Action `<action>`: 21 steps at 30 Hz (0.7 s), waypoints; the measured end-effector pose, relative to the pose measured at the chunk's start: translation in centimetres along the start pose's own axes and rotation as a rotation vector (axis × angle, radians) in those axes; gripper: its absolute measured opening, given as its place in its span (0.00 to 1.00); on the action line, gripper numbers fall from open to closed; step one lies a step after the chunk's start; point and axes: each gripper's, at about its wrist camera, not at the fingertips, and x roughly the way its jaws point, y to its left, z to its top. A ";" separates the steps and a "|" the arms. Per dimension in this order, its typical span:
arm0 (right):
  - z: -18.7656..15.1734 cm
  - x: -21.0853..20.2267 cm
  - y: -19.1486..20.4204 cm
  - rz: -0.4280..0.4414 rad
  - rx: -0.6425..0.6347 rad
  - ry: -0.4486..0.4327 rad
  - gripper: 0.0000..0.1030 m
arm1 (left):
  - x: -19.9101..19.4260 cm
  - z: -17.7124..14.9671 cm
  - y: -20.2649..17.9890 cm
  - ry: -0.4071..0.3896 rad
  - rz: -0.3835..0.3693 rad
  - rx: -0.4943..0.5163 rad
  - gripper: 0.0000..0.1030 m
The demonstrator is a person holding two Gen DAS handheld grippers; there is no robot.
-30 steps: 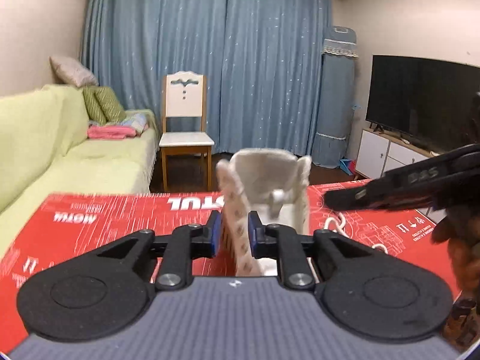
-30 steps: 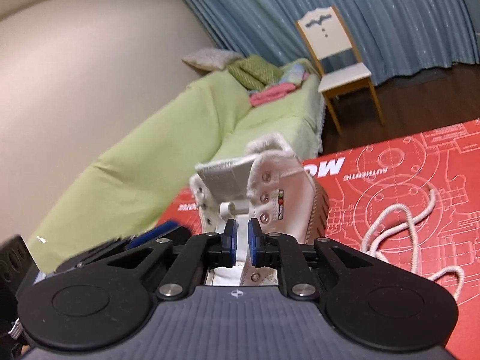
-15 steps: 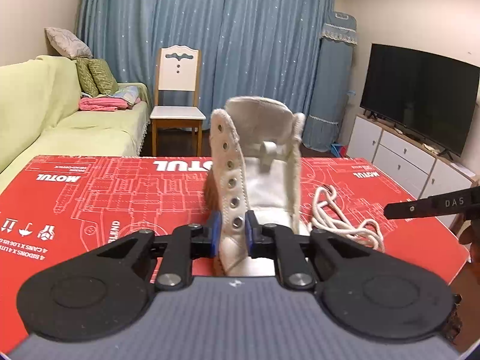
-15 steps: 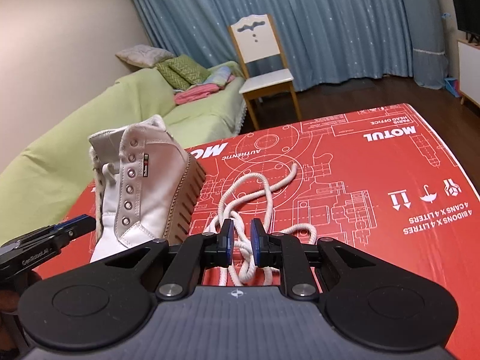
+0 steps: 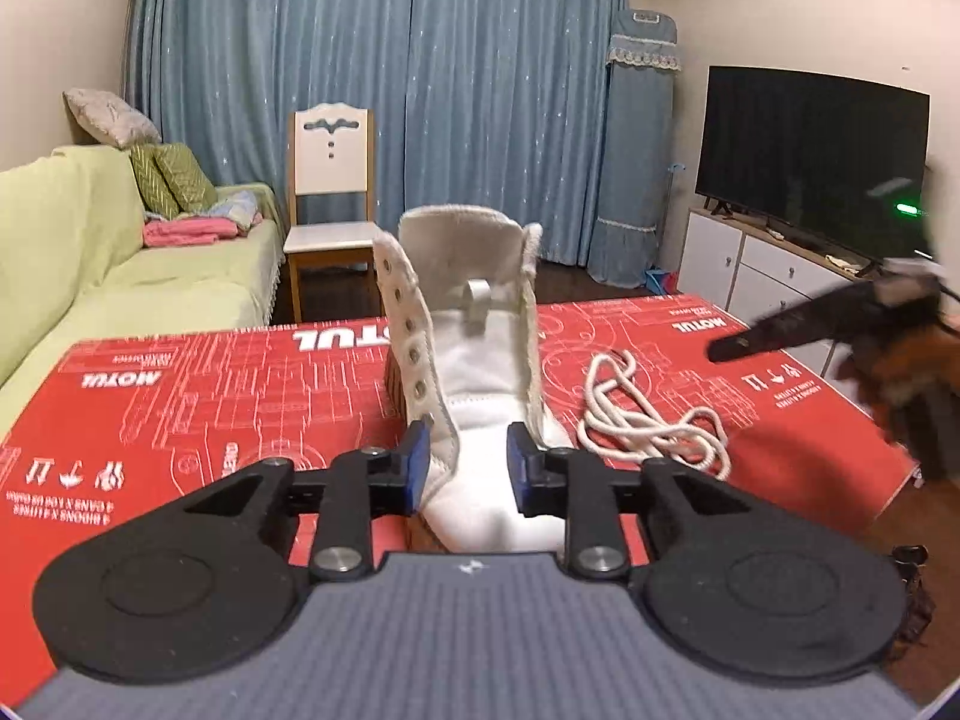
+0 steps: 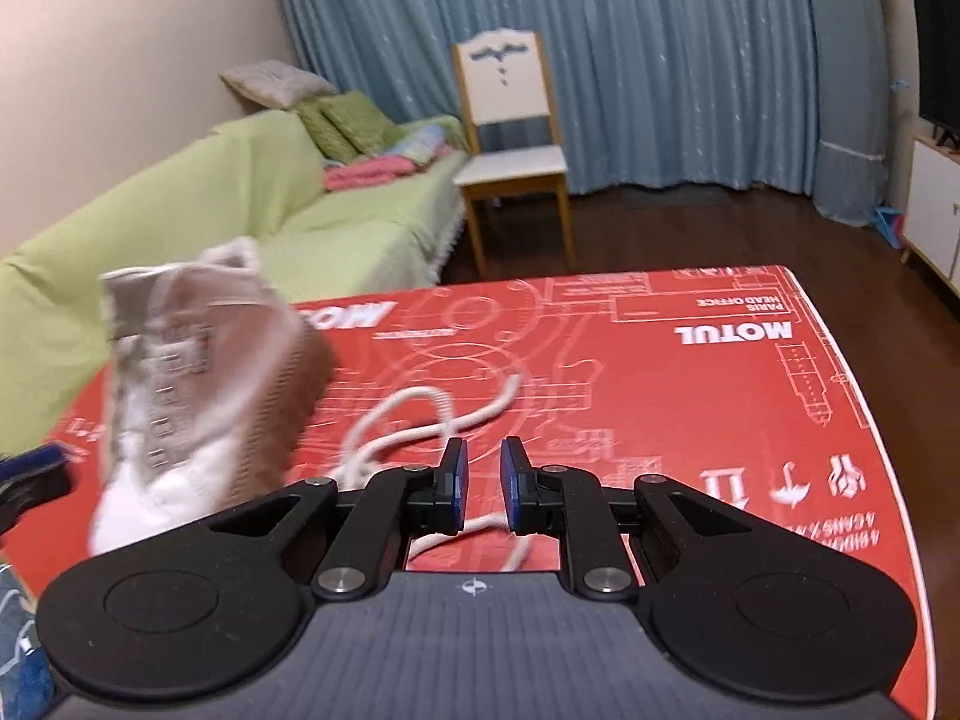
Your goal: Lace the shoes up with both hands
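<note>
Lacing at its outset. The white high-top shoe [image 5: 480, 396] stands upright on the red printed tabletop [image 5: 198, 384], toe toward the left wrist camera, tongue upright and the collar splayed wide. Every eyelet visible on the flap toward the sofa side is empty; no cord crosses the throat. The white lace [image 5: 648, 420] lies entirely outside the shoe, in a loose tangle of loops on the tabletop just beside the shoe's other side. By this evidence no eyelet is threaded, and the whole of the task remains: picking up a lace end, feeding it through the lowest pair, then crossing upward.

The left tool [image 5: 467, 468] straddles the toe end of the shoe, its jaws opening; the blue pads stand on either side of the vamp and do not appear to press on it. The right tool [image 6: 480, 489] hovers low over the lace, its jaws moderately apart and holding nothing; a strand passes beneath and just behind the gap, not between the pads. In the left wrist view the right tool [image 5: 798, 330] shows as a dark blurred bar above the far corner of the tabletop.

The shoe is pale leather or canvas with metal-ringed eyelets, a fleecy-looking collar edge and a brown ribbed sole [image 6: 282, 396]; its outline in the right wrist view is motion-blurred. The lace is a round, thick, cream cord, whose tips cannot be made out.
</note>
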 end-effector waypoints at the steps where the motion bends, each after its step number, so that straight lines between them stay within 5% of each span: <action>1: 0.4 0.8 -0.4 -0.004 0.022 0.015 0.18 | -0.1 -0.1 -0.1 0.002 -0.001 -0.004 0.22; 7: 2.8 6.3 -2.0 0.016 0.167 0.070 0.18 | -0.3 -0.5 -0.6 0.011 0.005 -0.011 0.23; 21: 3.2 11.3 1.5 -0.096 -0.036 0.105 0.16 | 0.1 -1.1 -0.1 0.036 0.023 -0.009 0.23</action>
